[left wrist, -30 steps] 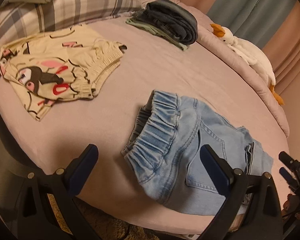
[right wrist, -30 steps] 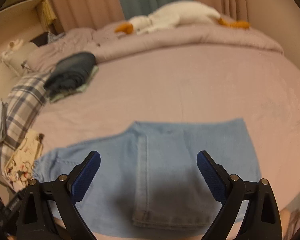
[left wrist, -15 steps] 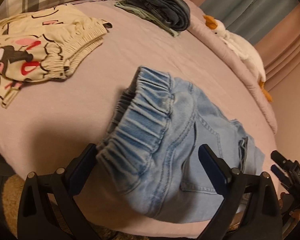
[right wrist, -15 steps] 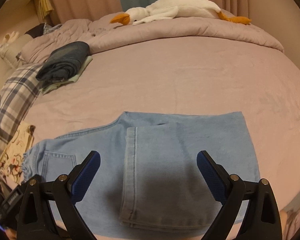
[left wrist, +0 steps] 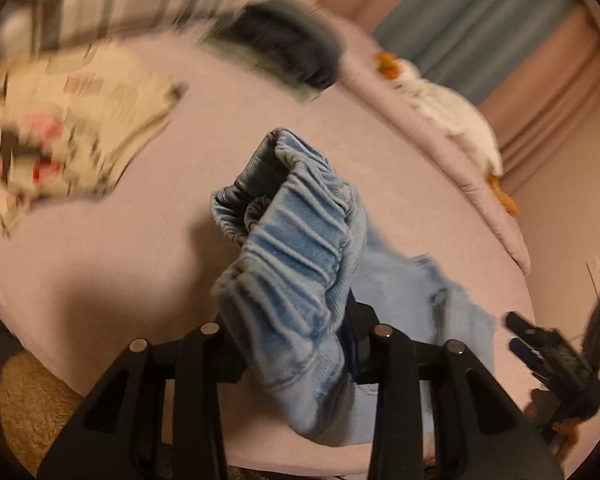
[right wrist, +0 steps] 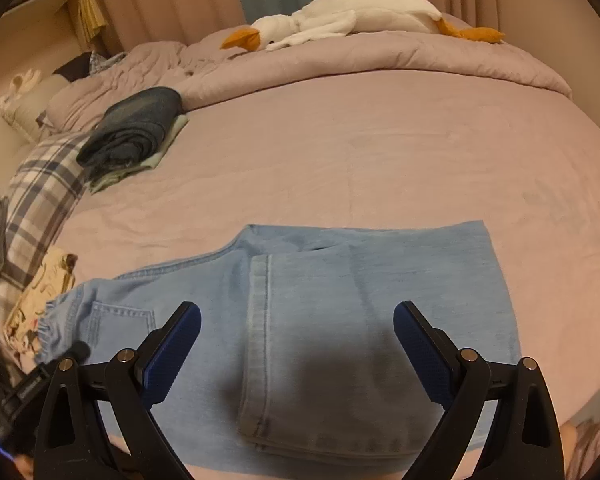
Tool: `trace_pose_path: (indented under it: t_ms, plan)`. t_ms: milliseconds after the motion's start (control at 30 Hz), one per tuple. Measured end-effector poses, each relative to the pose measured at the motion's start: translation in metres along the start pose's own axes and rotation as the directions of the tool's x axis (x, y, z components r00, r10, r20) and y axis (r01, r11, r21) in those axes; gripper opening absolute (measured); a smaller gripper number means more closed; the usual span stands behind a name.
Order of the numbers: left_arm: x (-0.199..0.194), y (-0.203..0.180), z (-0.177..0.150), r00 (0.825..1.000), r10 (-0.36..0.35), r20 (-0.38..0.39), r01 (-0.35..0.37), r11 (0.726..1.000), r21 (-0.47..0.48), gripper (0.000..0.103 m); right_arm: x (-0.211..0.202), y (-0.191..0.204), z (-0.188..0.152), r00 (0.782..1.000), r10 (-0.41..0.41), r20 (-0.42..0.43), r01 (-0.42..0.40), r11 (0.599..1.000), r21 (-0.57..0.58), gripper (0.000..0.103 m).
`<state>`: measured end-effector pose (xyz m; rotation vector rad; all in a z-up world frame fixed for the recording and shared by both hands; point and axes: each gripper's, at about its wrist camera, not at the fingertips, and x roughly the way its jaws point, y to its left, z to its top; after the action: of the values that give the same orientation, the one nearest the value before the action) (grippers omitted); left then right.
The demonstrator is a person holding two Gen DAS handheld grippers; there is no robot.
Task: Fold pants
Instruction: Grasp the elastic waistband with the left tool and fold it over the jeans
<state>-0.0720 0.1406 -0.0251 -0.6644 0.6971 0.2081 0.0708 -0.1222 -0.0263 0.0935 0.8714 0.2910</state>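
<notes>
- Over on the left, the left gripper (left wrist: 296, 344) has its jaws closing around the gathered elastic waistband (left wrist: 296, 248) of the light blue jeans (right wrist: 340, 320), and the denim is bunched tight between them and lifted off the pink sheet (right wrist: 360, 160).
- Only the left wrist view shows that grip up close; the rest of its picture is smeared, so the cream printed garment (left wrist: 60, 132) and the dark folded stack (left wrist: 284, 52) beyond it are blurs.
- From the right wrist view the same stack reads clearly as folded dark jeans (right wrist: 134, 130) on a pale green cloth, beside a plaid pillow (right wrist: 40, 200).
- That view alone shows the jeans laid flat near the bed's front edge, legs folded back so a hem (right wrist: 260, 344) runs down the middle, with a back pocket (right wrist: 120, 320) toward the waistband end at the left.
- The right gripper (right wrist: 298, 352) hangs above the folded legs with its blue pads (right wrist: 420, 356) spread wide, nothing between them, its shadow on the denim.
- A white goose plush (right wrist: 356, 16) lies on the rolled duvet (right wrist: 340, 64) at the far side, sharp here, blurred in the other view.
- At the right edge of the left view, the right gripper's black body shows.
</notes>
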Motion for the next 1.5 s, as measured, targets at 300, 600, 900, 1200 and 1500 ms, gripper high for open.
trace_pose_path:
  t_ms: [300, 600, 900, 1200, 1500]
  plan:
    - [-0.017, -0.121, -0.001, 0.981, -0.192, 0.015, 0.181, 0.945, 0.272, 0.032, -0.014, -0.042, 0.005, 0.999, -0.004, 0.038, 0.000, 0.995, 0.100, 0.096]
    - [0.041, -0.209, -0.034, 0.958, -0.224, -0.179, 0.280, 0.863, 0.421, 0.032, -0.032, -0.092, 0.004, 0.996, -0.044, 0.073, 0.028, 0.979, 0.203, 0.096]
    - [0.106, -0.235, -0.069, 0.918, -0.184, -0.352, 0.334, 0.836, 0.434, 0.053, -0.036, -0.138, -0.004, 0.998, -0.032, 0.060, 0.011, 0.946, 0.325, 0.096]
    - [0.069, -0.229, -0.071, 0.839, -0.336, -0.428, 0.489, 0.810, 0.323, 0.092, -0.042, -0.145, -0.007, 0.996, 0.033, 0.081, -0.060, 0.936, 0.348, 0.097]
    - [0.049, -0.156, -0.044, 0.970, -0.076, -0.230, 0.152, 0.930, 0.334, 0.093, -0.034, -0.107, -0.007, 0.991, 0.125, 0.039, -0.131, 0.964, 0.229, 0.096]
